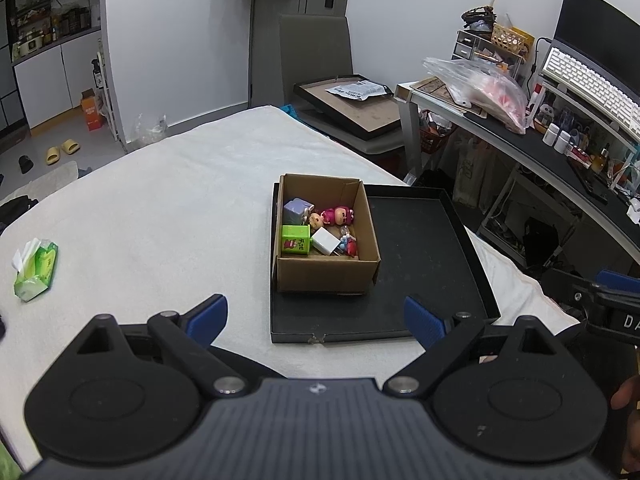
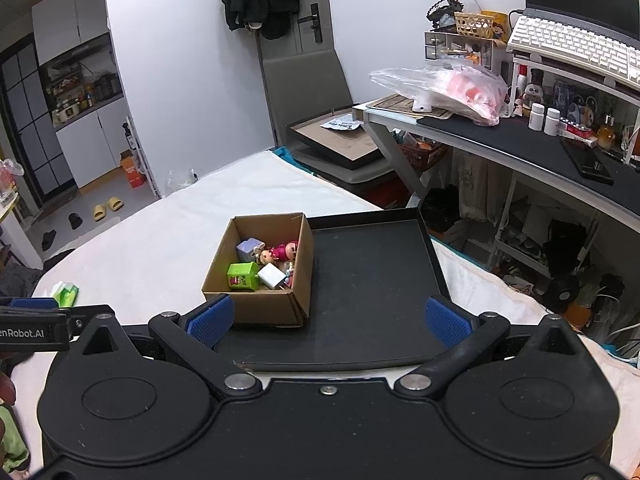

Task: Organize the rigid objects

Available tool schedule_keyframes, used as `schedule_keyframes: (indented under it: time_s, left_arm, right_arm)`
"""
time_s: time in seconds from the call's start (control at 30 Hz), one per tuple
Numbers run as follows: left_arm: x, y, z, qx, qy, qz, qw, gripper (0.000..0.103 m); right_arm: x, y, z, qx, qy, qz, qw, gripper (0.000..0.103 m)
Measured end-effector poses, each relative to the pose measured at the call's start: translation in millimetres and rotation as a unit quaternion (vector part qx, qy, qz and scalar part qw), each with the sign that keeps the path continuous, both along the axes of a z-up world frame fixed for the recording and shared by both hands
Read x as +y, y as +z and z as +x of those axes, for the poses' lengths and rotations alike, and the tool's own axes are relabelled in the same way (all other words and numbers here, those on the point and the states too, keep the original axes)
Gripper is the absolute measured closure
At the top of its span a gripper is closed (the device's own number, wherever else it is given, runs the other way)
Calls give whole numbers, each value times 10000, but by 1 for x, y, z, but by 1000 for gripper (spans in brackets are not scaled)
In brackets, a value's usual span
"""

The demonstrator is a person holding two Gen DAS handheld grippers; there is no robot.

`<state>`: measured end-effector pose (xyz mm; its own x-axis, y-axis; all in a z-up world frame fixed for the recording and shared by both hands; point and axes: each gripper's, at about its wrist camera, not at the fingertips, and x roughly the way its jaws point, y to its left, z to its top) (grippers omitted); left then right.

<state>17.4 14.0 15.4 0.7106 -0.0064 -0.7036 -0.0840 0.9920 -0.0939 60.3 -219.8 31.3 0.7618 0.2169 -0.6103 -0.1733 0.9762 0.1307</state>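
Observation:
A brown cardboard box (image 1: 326,276) stands in the left part of a black tray (image 1: 420,256) on a white-covered surface. Inside lie a green cube (image 1: 295,241), a purple cube (image 1: 297,210), a white block (image 1: 325,241), a pink figure (image 1: 338,215) and other small toys. The box (image 2: 264,304) and tray (image 2: 372,292) also show in the right wrist view. My left gripper (image 1: 316,320) is open and empty, just short of the tray's near edge. My right gripper (image 2: 328,320) is open and empty, over the tray's near edge beside the box.
A green tissue pack (image 1: 36,268) lies at the left on the white cover. A cluttered desk (image 1: 560,152) with keyboard and plastic bag stands to the right. A grey chair (image 1: 316,60) with a framed board (image 1: 352,108) stands behind.

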Motion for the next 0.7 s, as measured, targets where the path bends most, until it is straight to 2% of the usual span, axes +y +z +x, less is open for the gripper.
schedule_keyframes:
  time_s: [0.7]
  left_arm:
    - [0,-5,2,54,-71,46,9999,9]
  right_arm:
    - [-4,-10,6,103,-78,43,9999,0]
